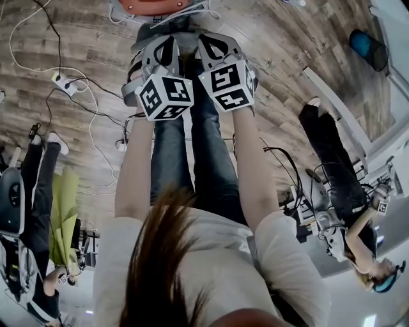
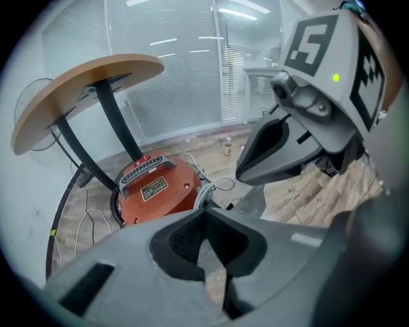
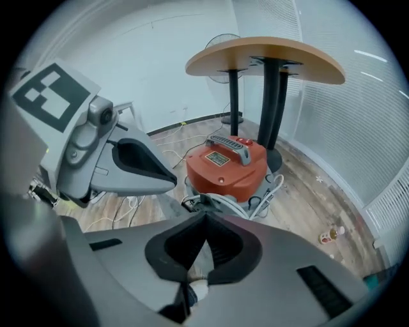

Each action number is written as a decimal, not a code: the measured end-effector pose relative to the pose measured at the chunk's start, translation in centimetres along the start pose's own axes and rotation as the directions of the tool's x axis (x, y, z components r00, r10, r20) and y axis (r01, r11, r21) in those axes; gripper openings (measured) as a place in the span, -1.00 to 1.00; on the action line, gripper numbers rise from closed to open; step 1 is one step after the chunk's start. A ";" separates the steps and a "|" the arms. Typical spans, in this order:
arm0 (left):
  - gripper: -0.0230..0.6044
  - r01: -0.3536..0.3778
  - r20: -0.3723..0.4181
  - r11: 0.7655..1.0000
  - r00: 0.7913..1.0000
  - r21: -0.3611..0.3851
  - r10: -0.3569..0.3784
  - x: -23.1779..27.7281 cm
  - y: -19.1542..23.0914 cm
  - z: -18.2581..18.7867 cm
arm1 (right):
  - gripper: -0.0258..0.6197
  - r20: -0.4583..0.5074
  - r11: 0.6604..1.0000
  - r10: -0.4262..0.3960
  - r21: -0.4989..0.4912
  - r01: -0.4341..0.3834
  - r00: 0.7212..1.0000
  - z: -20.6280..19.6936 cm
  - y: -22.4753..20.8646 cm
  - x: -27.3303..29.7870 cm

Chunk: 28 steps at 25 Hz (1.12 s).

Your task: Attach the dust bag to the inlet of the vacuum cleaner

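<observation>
The red vacuum cleaner (image 1: 156,5) stands on the wooden floor just beyond my feet, with a black handle on its lid (image 2: 148,167) and a grey ring round its base (image 3: 223,203). No dust bag shows in any view. My left gripper (image 1: 160,43) and right gripper (image 1: 214,43) hang side by side above the floor, pointing steeply down toward the vacuum and short of it. In the left gripper view the left gripper (image 2: 206,214) has its tips together with nothing between them. The right gripper (image 3: 206,220) is likewise shut and empty.
A round wooden table (image 3: 265,57) on black legs stands right behind the vacuum. White cables and a power strip (image 1: 66,85) lie on the floor at left. A small bottle (image 3: 330,235) stands on the floor by the glass wall. Other people (image 1: 339,185) stand at both sides.
</observation>
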State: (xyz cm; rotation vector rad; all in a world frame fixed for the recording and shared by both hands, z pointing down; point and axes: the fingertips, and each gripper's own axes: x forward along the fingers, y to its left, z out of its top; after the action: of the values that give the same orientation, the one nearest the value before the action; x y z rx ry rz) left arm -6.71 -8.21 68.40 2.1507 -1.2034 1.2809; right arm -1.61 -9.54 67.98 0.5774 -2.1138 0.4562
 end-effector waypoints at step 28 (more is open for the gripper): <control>-0.87 -0.131 0.332 0.981 0.927 -0.147 0.173 -19.7 6.7 16.0 | -0.92 0.359 0.978 -0.191 0.151 0.145 0.914 16.6 1.5 -21.3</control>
State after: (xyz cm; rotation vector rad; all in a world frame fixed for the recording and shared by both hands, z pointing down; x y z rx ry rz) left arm -8.03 -13.13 42.68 2.2897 -1.5706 0.8781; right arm -2.49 -11.91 41.06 0.9737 -2.3777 0.4030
